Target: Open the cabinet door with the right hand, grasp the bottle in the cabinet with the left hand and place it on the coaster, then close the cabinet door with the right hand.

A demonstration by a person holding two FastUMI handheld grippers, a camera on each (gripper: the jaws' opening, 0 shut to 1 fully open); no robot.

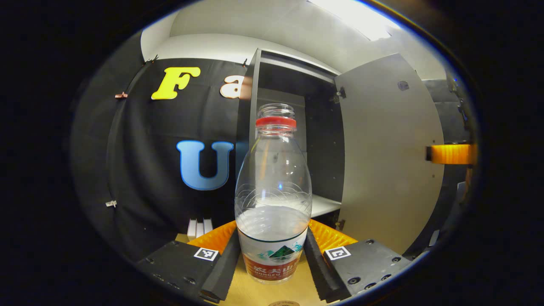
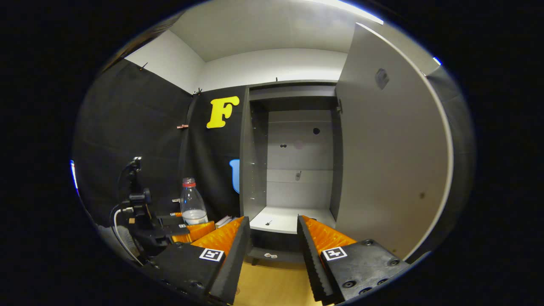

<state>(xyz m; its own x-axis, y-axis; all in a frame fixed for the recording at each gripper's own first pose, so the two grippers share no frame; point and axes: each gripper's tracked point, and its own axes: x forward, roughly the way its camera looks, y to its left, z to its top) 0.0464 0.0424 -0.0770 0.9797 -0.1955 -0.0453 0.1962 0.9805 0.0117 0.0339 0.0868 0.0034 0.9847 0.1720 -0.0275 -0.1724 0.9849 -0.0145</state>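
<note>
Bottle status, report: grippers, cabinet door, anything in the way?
Left gripper shut on the bottle, out of the cabinet. Right gripper open, holding nothing. Cabinet door wide open. Nothing in the way.

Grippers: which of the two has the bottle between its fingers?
The left gripper: the bottle stands between its fingers. The right gripper is open on nothing, facing the cabinet.

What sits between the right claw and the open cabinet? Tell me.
Nothing: in the right gripper view, bare wooden tabletop runs from the open right claw to the cabinet, whose door stands open.
</note>
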